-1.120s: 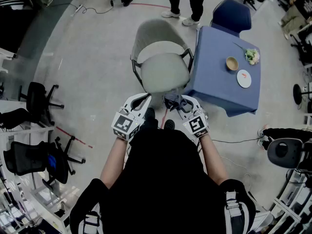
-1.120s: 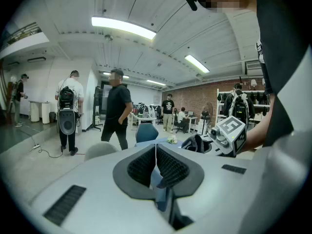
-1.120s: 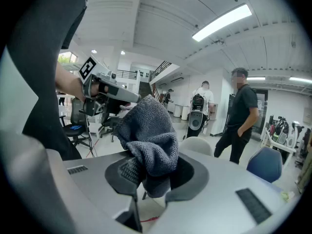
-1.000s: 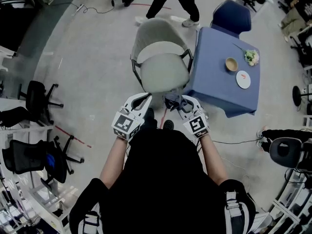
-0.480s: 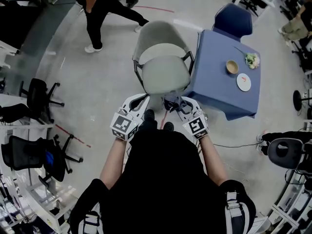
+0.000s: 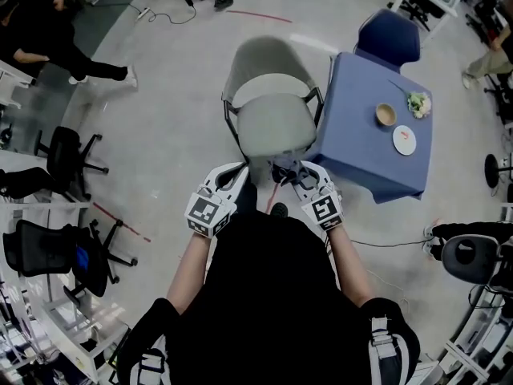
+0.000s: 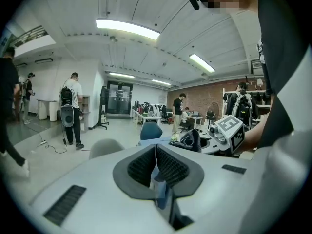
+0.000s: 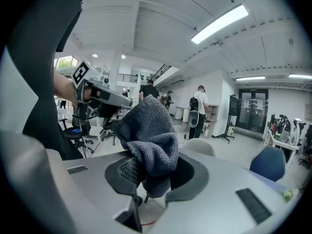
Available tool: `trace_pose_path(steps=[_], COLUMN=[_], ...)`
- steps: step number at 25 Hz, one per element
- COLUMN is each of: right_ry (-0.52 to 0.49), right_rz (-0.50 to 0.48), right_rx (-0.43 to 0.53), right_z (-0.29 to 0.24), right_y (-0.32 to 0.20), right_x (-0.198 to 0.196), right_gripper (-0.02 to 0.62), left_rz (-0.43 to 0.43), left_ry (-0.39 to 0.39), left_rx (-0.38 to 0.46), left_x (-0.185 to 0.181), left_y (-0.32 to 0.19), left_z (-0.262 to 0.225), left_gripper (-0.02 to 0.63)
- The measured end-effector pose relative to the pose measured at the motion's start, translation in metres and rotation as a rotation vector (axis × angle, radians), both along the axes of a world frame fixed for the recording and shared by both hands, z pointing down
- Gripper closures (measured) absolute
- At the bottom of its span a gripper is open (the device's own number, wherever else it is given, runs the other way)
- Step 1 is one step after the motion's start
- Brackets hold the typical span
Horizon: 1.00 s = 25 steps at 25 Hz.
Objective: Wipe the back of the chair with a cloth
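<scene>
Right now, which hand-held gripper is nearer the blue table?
Right. The right hand-held gripper sits just off the near corner of the blue table; the left hand-held gripper is farther off, at the grey chair's other front corner.

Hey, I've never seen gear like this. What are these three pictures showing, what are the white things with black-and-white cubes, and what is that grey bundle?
The white things are handheld two-jaw grippers, one in each of a person's hands. The top-down picture comes from a camera on their head; the other two come from cameras riding on the grippers. The left gripper has its jaws closed on nothing. The right gripper is clamped on the bundle, a dark grey cloth. Ahead stands a grey chair beside a blue table carrying a bowl and a plate.
</scene>
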State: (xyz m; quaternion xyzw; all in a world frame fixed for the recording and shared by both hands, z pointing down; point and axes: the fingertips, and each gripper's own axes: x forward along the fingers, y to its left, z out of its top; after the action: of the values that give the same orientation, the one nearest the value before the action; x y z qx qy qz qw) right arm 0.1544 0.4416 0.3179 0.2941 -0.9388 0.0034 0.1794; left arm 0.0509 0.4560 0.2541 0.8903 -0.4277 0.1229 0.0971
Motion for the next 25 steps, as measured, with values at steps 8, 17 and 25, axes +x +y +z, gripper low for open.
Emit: trace_pose_path(steps=[8,17,25], right_ry=[0.011,0.026,0.032], right_rz=[0.041,0.092,0.156], right_rx=[-0.009,-0.029,-0.039], right_z=[0.004,0.004,0.006], right_y=[-0.027,-0.093,-0.164], right_x=[-0.014,-0.051,-0.093], right_gripper=[0.477,0.477,0.476], left_rz=[0.047,0.093,0.156], left_ry=[0.021,0.034,0.034], left_rx=[0.004,-0.014,-0.008], left_x=[-0.008,-0.048,-0.089], left_y=[-0.033,-0.108,-0.189], left_z=[0.0,0.002,-0.003], left_gripper=[0.58,0.579,0.58])
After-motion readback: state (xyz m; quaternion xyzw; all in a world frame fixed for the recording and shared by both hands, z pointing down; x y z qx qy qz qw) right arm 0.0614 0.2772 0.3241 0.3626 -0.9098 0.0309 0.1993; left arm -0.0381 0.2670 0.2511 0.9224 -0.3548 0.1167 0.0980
